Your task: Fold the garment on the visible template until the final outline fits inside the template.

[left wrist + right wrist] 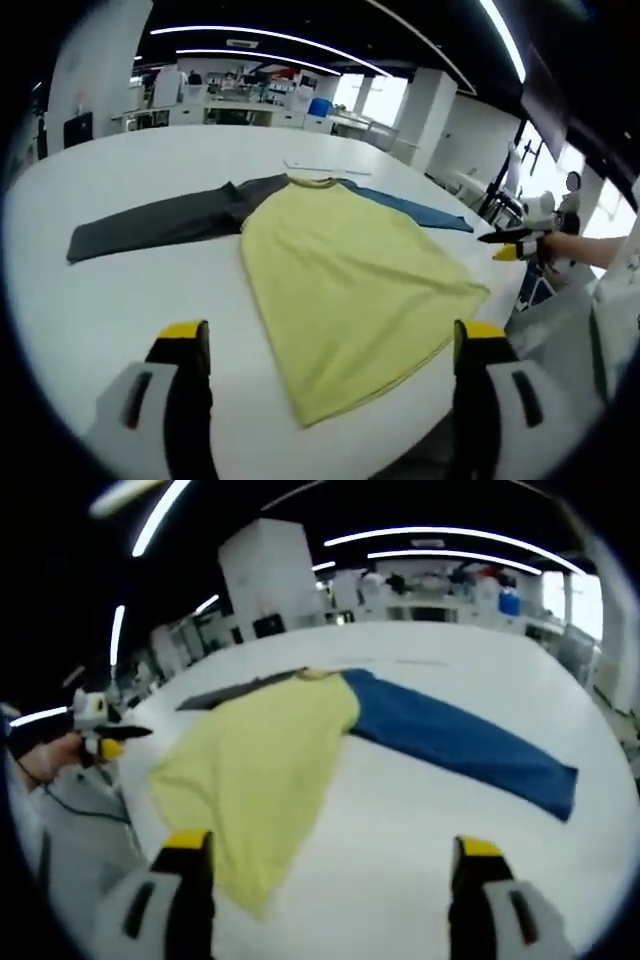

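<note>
Lying flat on one big white table (120, 310) is one shirt (340, 280): yellow body, one dark grey sleeve (160, 222), one blue sleeve (410, 208). Both sleeves spread out to opposite sides, collar away from the left gripper view's camera, hem near the table's close edge. One thin pale strip (325, 166) lies on the table beyond the collar; can't tell what it is.

Left gripper (330, 345): two jaws, yellow-tipped, set wide apart, holding nothing, hovering above the hem side of the shirt, not touching cloth. The right gripper (522, 242) enters the left gripper view from the right, held in one hand (560, 245), off the table edge near the blue sleeve's end; whether its tips are apart or together can't be told from that view.

In the right gripper view the right gripper's two jaws rise at the bottom, also wide apart, nothing between them, above bare table and the yellow shirt's edge. The blue sleeve runs out to the right, flat. The left gripper shows at the left there, held in a hand (50, 755), off the table edge.

Background: open room, several ceiling light strips (250, 35), white pillars (95, 70), cluttered benches (250, 105) far back.
</note>
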`<state>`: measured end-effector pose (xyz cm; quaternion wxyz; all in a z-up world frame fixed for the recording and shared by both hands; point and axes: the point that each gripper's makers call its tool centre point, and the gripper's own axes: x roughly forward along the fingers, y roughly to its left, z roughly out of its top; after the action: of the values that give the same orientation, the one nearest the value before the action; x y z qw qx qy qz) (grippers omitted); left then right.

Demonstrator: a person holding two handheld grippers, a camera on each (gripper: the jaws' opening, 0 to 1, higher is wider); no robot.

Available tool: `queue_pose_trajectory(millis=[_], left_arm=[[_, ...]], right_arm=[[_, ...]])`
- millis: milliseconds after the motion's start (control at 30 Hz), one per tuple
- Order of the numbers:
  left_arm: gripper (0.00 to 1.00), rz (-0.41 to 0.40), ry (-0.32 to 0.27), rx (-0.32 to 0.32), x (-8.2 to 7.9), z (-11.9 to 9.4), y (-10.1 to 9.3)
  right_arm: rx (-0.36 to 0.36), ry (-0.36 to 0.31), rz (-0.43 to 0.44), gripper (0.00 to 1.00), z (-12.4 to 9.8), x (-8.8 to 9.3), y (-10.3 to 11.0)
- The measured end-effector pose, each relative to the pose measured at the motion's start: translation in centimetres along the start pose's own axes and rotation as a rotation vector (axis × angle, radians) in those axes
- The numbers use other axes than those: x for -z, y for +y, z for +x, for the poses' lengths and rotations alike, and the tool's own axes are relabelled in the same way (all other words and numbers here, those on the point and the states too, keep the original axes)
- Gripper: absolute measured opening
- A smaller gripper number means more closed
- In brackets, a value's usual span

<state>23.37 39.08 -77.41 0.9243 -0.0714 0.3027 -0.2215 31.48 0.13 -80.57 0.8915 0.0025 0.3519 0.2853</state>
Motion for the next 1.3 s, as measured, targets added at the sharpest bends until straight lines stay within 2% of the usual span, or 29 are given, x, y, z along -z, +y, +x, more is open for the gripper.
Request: queue_pose_trajectory(millis=[233,333,433,500,533,600,700,800,867,1033,1100,1167,1233,1300], left_arm=[[0.93,-0.009,0.008,0.002,0.0,-0.1,0.4],[0.93,-0.023,0.011,0.002,0.1,-0.1,0.5],[0.92,-0.018,0.009,0.0,0.0,-0.1,0.6],[0.92,-0.022,0.006,-0.006,0.0,-0.1,0.7],[0.92,-0.025,0.006,-0.009,0.0,-0.1,0.8],[0.91,-0.025,0.002,-0.015,-0.1,-0.1,0.9],[0.9,-0.026,0.001,-0.019,-0.1,-0.2,0.9],[0.88,-0.035,0.005,-0.025,0.0,-0.2,1.0],[0.88,-0.04,0.004,-0.026,0.1,-0.2,0.9],[0.86,-0.052,0.016,-0.028,0.6,-0.4,0.8],[0.85,-0.05,0.02,-0.031,0.8,-0.4,0.9],[0.84,-0.042,0.027,-0.036,1.0,-0.4,0.8],[0.84,-0.049,0.03,-0.033,1.0,-0.2,-0.3],[0.83,-0.051,0.032,-0.031,1.0,0.0,-1.1]], right_arm=[[0.103,-0.014,0.059,0.99,-0.5,-1.7,-5.8],[0.159,-0.013,0.087,0.92,-1.0,-2.2,-9.1],[0.248,-0.033,0.132,0.92,-1.6,-2.7,-12.4],[0.259,-0.021,0.168,0.86,-1.7,-2.7,-13.9],[0.289,-0.034,0.189,0.82,-1.9,-2.8,-15.2],[0.344,-0.019,0.222,0.8,-2.2,-2.5,-16.9],[0.363,-0.005,0.246,0.71,-2.1,-2.2,-18.1],[0.398,0.008,0.318,0.61,-2.3,-1.6,-18.8],[0.408,0.012,0.336,0.56,-1.9,-1.3,-20.4],[0.418,0.05,0.423,0.48,-1.7,-0.1,-20.6],[0.426,0.036,0.419,0.47,-1.8,-0.3,-20.9],[0.436,0.03,0.457,0.42,-1.9,-0.3,-21.4],[0.426,0.009,0.494,0.38,-1.7,-0.6,-21.6],[0.428,0.018,0.489,0.31,-1.8,-0.5,-21.5]])
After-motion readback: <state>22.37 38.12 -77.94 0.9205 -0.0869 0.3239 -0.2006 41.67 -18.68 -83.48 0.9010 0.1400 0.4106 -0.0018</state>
